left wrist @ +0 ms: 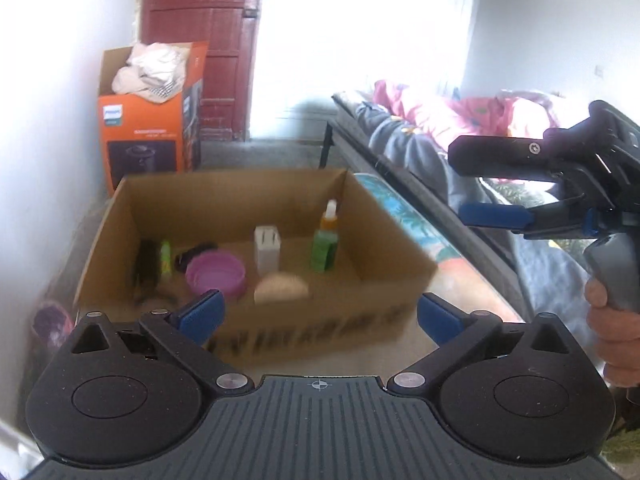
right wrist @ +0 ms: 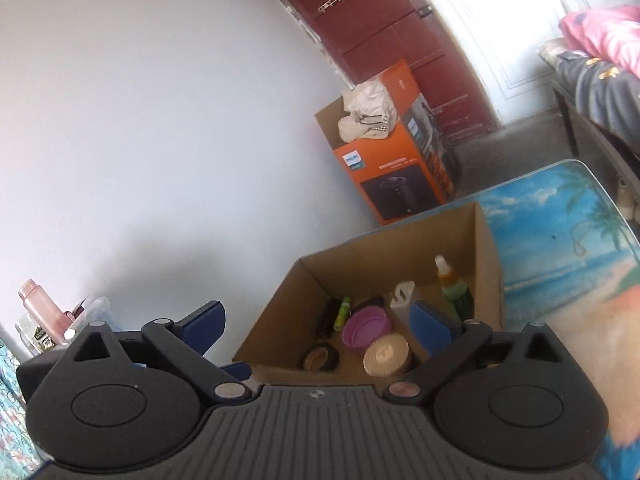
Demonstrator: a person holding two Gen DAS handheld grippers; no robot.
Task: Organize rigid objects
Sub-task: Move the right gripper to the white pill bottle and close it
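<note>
An open cardboard box [left wrist: 384, 240] [right wrist: 490, 248] sits on a table with a beach print [right wrist: 560, 232]. Inside stand a green spray bottle [left wrist: 326, 240] [right wrist: 452, 284], a white block [left wrist: 267, 248] [right wrist: 402, 298], a purple bowl [left wrist: 216, 274] [right wrist: 366, 326], a beige round lid [left wrist: 281, 288] [right wrist: 386, 354], a small green tube [left wrist: 165, 258] [right wrist: 343, 312] and dark items. My left gripper [left wrist: 320, 314] is open and empty in front of the box. My right gripper [right wrist: 320, 320] is open and empty above the box's near left; it shows at the right of the left wrist view [left wrist: 492, 214].
An orange appliance box [left wrist: 148, 132] [right wrist: 400, 160] with cloth on top stands by a red door [left wrist: 200, 40]. A bed with pink bedding [left wrist: 460, 116] lies to the right. A pink bottle [right wrist: 40, 308] and jars stand by the white wall on the left.
</note>
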